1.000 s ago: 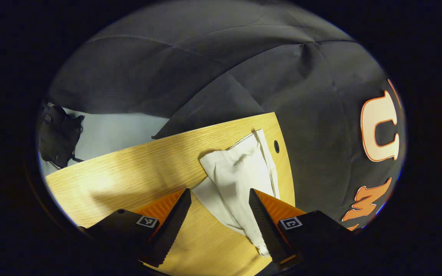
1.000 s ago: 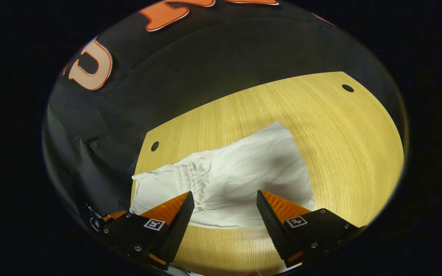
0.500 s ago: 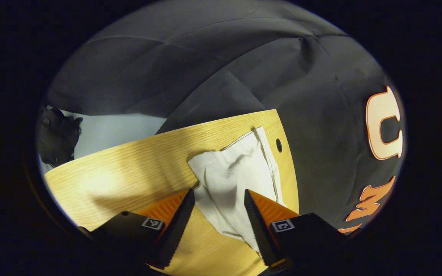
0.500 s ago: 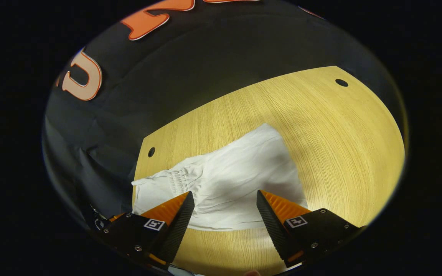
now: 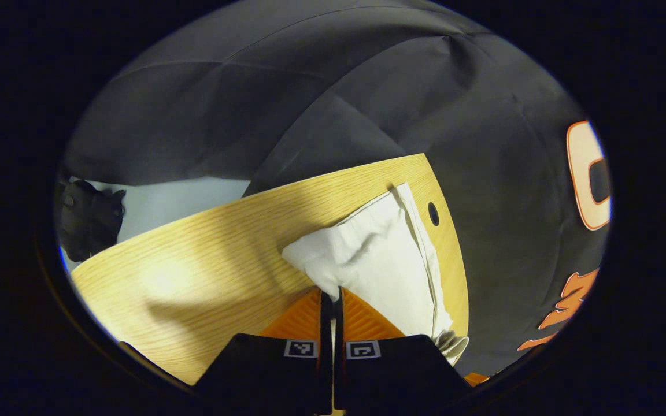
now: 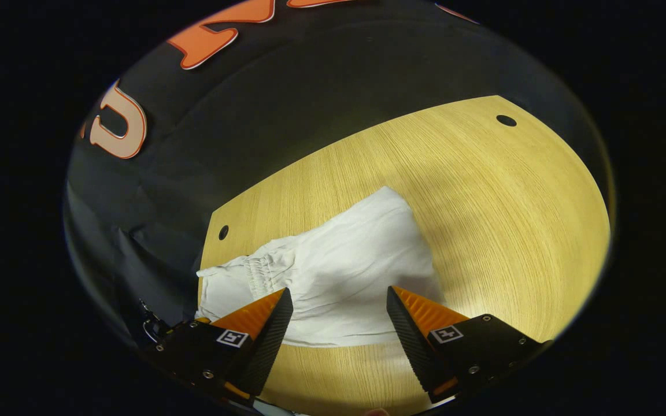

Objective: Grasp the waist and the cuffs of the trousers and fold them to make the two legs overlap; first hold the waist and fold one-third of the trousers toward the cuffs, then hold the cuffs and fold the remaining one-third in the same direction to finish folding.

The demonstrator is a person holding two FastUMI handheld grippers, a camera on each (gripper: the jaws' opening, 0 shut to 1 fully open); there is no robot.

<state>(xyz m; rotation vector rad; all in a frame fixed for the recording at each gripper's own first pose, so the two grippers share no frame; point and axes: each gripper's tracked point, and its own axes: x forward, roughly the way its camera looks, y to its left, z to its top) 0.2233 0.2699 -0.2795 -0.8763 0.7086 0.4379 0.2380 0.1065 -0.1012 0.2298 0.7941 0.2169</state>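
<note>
Left gripper view, bottom centre: the left gripper [image 5: 331, 300] has its two ribbed, wedge-shaped fingers [image 5: 349, 315] drawn together, with only a thin slit between them. The near corner of the white trousers [image 5: 379, 260] runs in at their tips; whether cloth sits between both fingers is hidden by the fingers themselves. Each finger block carries a small square black-and-white marker, too small to read. The trousers lie folded and creased along the right edge of the wooden table [image 5: 194, 260], a doubled hem or band running beside a round hole [image 5: 433, 214] in the tabletop. Their nearest end is cut off behind the gripper. At far left, a dark object [image 5: 87, 216] on a pale surface cannot be made out.

Right gripper view, bottom: the right gripper [image 6: 339, 315] is released, its fingers spread wide above the near edge of the trousers [image 6: 333, 283], not touching them. The cloth is soft and wrinkled, with a gathered elastic section [image 6: 261, 268] toward the left of the frame. Beyond, the bare straight-grained table [image 6: 512, 219] shows two round holes [image 6: 506, 120].
</note>
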